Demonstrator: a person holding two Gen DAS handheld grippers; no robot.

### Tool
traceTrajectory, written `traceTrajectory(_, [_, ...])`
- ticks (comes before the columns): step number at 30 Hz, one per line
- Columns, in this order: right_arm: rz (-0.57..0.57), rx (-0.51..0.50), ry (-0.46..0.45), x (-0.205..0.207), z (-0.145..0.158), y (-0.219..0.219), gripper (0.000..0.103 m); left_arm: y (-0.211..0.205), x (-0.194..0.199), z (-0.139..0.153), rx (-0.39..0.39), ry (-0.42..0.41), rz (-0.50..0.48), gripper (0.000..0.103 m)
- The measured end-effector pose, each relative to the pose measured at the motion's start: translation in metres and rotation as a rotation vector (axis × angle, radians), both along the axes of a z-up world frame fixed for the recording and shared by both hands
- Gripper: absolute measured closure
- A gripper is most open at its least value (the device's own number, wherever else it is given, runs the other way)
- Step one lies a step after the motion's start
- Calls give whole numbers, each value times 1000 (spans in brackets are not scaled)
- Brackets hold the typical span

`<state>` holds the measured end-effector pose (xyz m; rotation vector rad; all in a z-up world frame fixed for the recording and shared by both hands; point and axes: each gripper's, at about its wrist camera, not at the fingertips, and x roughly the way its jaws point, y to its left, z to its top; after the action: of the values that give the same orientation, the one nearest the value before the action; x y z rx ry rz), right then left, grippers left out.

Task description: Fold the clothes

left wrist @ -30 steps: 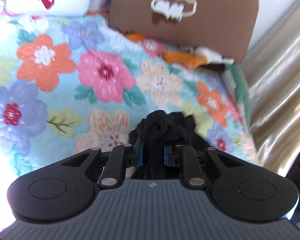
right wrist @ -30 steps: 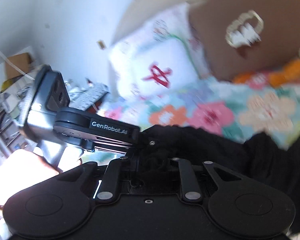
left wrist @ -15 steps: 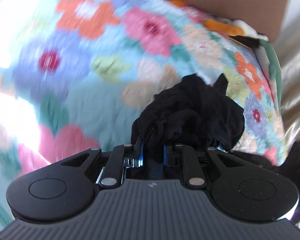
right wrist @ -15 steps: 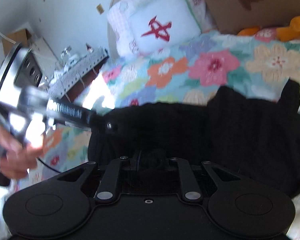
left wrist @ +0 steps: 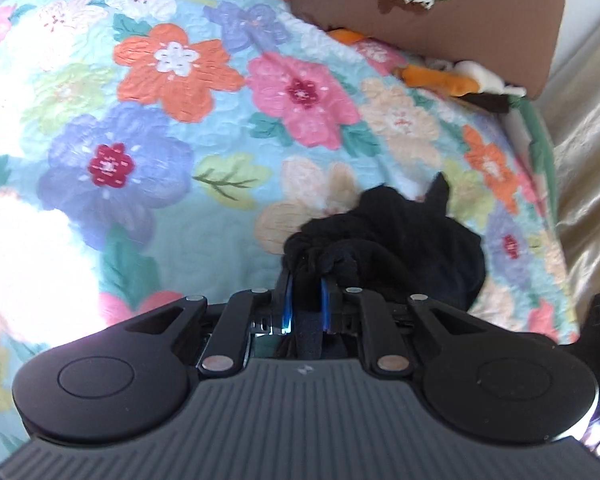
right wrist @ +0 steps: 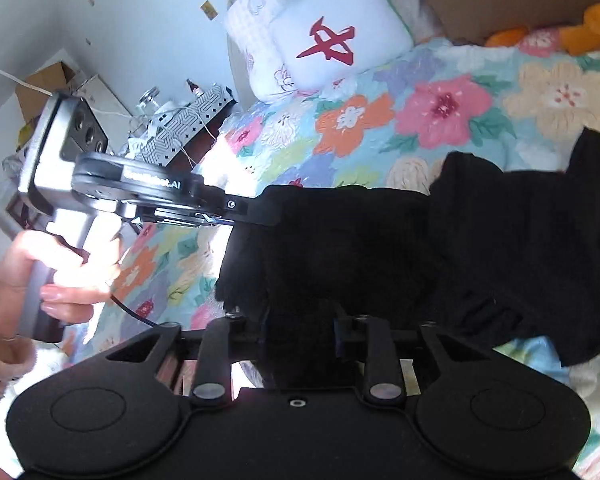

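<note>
You hold black cloth up over flower bed. Left gripper jaws pinch bunched edge. Right gripper jaws pinch other edge. Cloth bunched, not folded flat; folding left.

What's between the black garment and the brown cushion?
In the left wrist view, bare floral quilt lies between the black garment and the brown cushion.

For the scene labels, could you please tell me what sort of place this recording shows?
Most likely a bedroom: a floral quilt covers what looks like a bed, a white pillow and a brown cushion lie at its head, and a cluttered side table stands beside it.
</note>
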<state>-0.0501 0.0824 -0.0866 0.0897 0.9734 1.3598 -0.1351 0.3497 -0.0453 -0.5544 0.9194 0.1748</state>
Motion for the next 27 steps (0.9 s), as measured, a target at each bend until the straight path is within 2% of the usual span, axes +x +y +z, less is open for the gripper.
traceTrajectory(3, [-59,-6,-52,11,7,-12,53,17,-7,-11,-17,32,5,89])
traceTrajectory(7, [-196,-19,-100,37,9,-34,51,25,-7,-16,-31,23,-13,84])
traceTrajectory(10, [-255,-98,-233,52,8,-42,47,27,-4,-16,-35,4,-34,83])
traceTrajectory(14, [-244,-192,-365,58,-2,-46,41,29,0,-16,-39,-21,-62,83])
traceTrajectory(15, [-234,-213,-383,58,-6,-46,38,30,2,-16,-41,-27,-69,81])
traceTrajectory(17, [-205,-246,-412,55,-14,-41,36,25,11,-14,-40,-44,-100,66])
traceTrajectory(20, [-182,-297,-478,50,-29,-32,29,8,36,-7,-35,-78,-174,58])
traceTrajectory(22, [-168,-318,-518,47,-38,-28,30,-4,53,-3,-32,-101,-223,50])
traceTrajectory(23, [-163,-305,-529,47,-40,-28,36,-10,60,-4,-36,-108,-243,50])
traceTrajectory(24, [-158,-292,-539,47,-41,-28,52,-15,68,-5,-41,-117,-259,50])
traceTrajectory(25, [-162,-274,-546,48,-39,-29,61,-20,76,-6,-52,-125,-272,48])
traceTrajectory(26, [-173,-253,-551,49,-34,-30,78,-24,83,-9,-66,-130,-281,45])
traceTrajectory(27, [-185,-232,-556,50,-28,-32,89,-28,90,-11,-80,-135,-289,43])
